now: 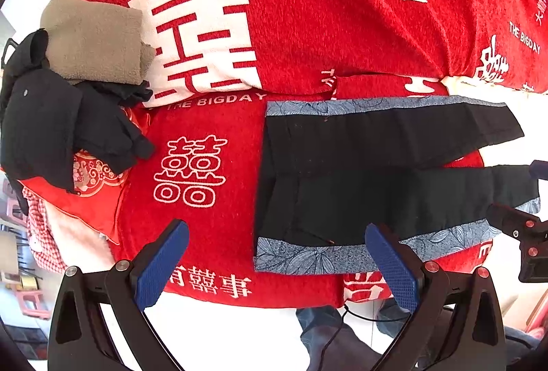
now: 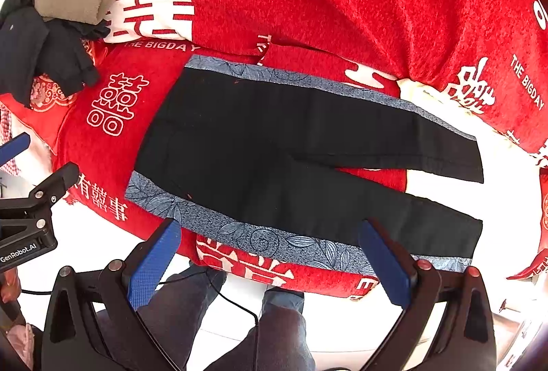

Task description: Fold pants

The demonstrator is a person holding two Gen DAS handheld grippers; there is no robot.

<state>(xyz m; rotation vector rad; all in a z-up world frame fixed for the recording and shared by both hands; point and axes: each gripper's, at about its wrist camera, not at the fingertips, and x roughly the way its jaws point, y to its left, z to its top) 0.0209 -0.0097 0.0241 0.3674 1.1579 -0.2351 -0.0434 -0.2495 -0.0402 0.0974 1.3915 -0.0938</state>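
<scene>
- Right, the black pants (image 2: 274,145) lie flat on the red blanket (image 2: 308,11), waistband to the left, both legs running right, a blue leaf-print stripe (image 2: 267,239) down each outer seam.
- Nothing is folded yet; the legs sit slightly apart with red showing between them.
- Left gripper (image 1: 277,265) hovers spread wide over the near edge by the waistband, holding nothing.
- Right gripper (image 2: 270,261) hangs spread and empty over the near leg's stripe.
- Judged from here, a clean first fold wants the near seam pinched at waist and hem together, then carried evenly over onto the far leg, stripe to stripe.
- Off to the left, a folded tan towel (image 1: 96,39) and a dark jacket (image 1: 54,128) lie well clear.
- The far hem's corner looks flattened by the lens, and the pants' underside is hidden.
</scene>
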